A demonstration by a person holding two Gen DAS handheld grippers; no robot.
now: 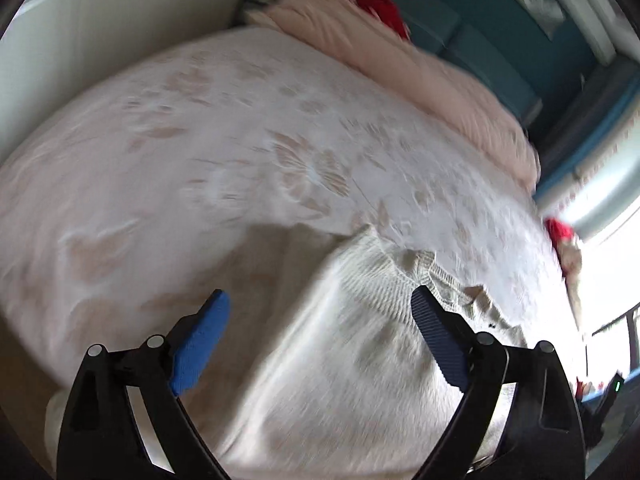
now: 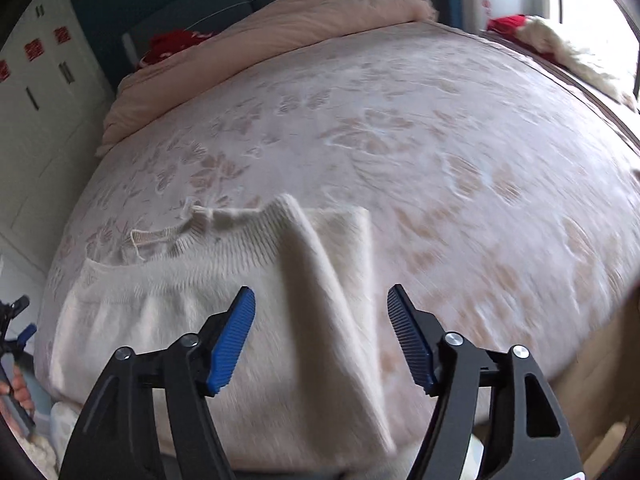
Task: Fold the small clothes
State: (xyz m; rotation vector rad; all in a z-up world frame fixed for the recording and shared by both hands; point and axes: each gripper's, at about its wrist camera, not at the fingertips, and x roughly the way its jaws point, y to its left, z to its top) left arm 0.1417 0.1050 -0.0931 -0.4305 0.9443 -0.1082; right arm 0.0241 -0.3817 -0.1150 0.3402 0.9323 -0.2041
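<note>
A cream knitted sweater (image 1: 352,344) lies on the near part of a bed with a pale floral cover (image 1: 240,140). In the right wrist view the sweater (image 2: 224,280) has its right side folded over toward the middle, and its neckline points away from me. My left gripper (image 1: 320,312) is open and empty, hovering over the sweater's left part. My right gripper (image 2: 322,312) is open and empty, hovering over the folded-over side. The left gripper also shows at the left edge of the right wrist view (image 2: 16,328).
A pink duvet (image 2: 280,20) is bunched at the head of the bed, with a red item (image 2: 172,42) beside it. A red and cream garment (image 2: 552,44) lies at the bed's far right edge. White wardrobe doors (image 2: 36,100) stand on the left.
</note>
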